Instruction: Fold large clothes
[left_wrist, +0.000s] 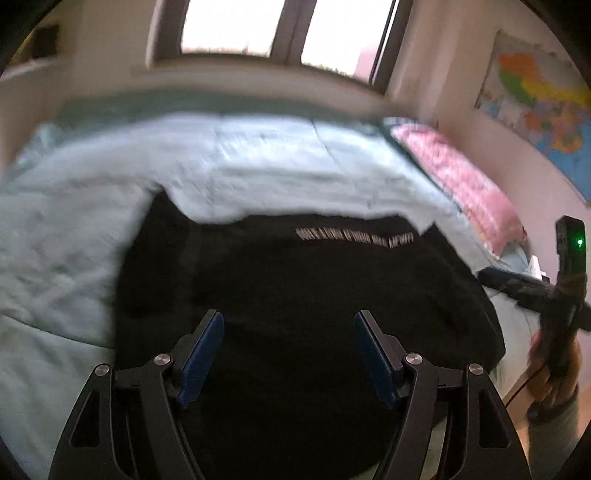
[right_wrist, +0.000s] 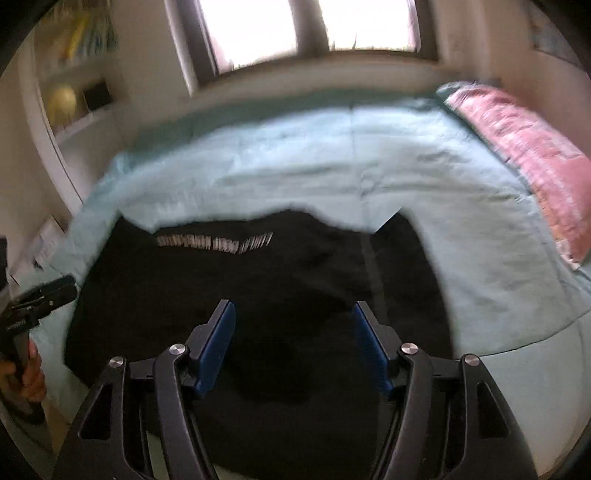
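Observation:
A large black garment (left_wrist: 295, 295) with a line of white lettering lies spread on the pale blue bed; it also shows in the right wrist view (right_wrist: 258, 295). My left gripper (left_wrist: 289, 317) is open and empty, held above the garment's near part. My right gripper (right_wrist: 293, 308) is open and empty, also above the garment's near part. The right gripper shows at the right edge of the left wrist view (left_wrist: 491, 277), and the left gripper at the left edge of the right wrist view (right_wrist: 62, 286). Both views are motion-blurred.
The pale blue bedspread (left_wrist: 258, 158) covers the bed (right_wrist: 332, 155). A pink pillow (left_wrist: 465, 188) lies along the right side (right_wrist: 535, 158). A window is behind the bed, a map (left_wrist: 539, 107) on the right wall, shelves (right_wrist: 81, 96) at the left.

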